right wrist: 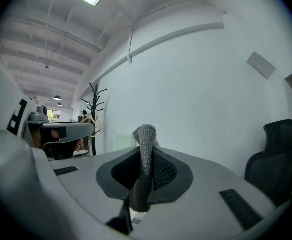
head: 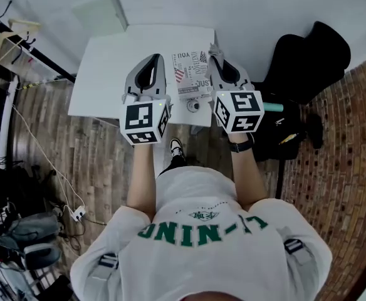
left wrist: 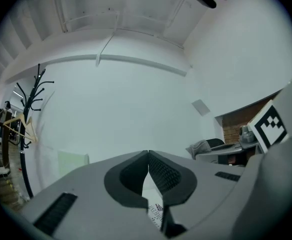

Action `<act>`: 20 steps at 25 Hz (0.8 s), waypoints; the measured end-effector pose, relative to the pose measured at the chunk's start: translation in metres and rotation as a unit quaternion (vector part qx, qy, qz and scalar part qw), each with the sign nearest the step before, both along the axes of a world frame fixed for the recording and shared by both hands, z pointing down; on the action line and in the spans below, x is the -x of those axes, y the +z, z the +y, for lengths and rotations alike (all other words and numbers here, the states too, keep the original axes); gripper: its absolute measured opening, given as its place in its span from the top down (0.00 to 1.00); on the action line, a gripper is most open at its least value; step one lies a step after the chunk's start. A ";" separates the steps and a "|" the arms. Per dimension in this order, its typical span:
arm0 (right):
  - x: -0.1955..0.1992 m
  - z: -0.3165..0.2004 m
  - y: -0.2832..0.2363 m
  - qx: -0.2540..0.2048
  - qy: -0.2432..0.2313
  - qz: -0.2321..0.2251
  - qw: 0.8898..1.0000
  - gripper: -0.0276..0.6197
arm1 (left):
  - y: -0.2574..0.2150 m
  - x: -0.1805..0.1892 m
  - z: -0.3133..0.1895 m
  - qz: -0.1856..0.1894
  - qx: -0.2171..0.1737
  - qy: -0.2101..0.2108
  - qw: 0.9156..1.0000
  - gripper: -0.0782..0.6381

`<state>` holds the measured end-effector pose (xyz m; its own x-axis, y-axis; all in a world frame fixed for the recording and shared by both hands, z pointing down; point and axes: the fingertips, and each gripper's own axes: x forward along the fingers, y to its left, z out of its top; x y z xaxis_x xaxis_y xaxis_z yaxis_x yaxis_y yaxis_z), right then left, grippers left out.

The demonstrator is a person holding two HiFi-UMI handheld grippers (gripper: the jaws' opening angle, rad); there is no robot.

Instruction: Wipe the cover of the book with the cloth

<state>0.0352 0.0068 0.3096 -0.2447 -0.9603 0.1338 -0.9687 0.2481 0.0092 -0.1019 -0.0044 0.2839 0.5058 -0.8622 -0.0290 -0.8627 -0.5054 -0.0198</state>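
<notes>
The book (head: 191, 74), its cover printed in black and red lettering, lies on the white table (head: 108, 68) between my two grippers. My left gripper (head: 153, 60) hovers over the table just left of the book, jaws shut with nothing between them (left wrist: 148, 155). A sliver of the book (left wrist: 157, 214) shows below its jaws. My right gripper (head: 216, 55) is at the book's right edge, shut on a grey knitted cloth (right wrist: 145, 156). The cloth pokes up past the fingertips (right wrist: 145, 146). Both grippers are tilted up toward the wall.
A pale green board (head: 101, 14) leans at the table's far left corner. A black office chair (head: 308, 55) stands to the right, over a brick-patterned floor. A coat rack (left wrist: 28, 99) and hangers are at the left. Cables and bags (head: 26, 237) lie on the wooden floor.
</notes>
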 end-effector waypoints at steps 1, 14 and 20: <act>0.006 -0.017 0.004 0.011 -0.005 0.000 1.000 0.89 | 0.004 0.003 -0.017 0.001 0.005 0.003 1.000 0.87; 0.018 -0.160 0.120 0.218 -0.053 -0.125 0.967 0.89 | 0.068 -0.001 -0.180 0.012 0.076 0.015 0.997 0.87; 0.000 -0.209 0.207 0.353 -0.027 -0.234 0.905 0.89 | 0.110 -0.022 -0.207 0.000 0.132 -0.017 0.991 0.87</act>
<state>0.0349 -0.2026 0.5169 -0.4766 -0.6605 0.5802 -0.8122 0.0783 -0.5781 -0.0797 -0.2112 0.3941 0.4758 -0.8565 0.2003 -0.8796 -0.4631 0.1091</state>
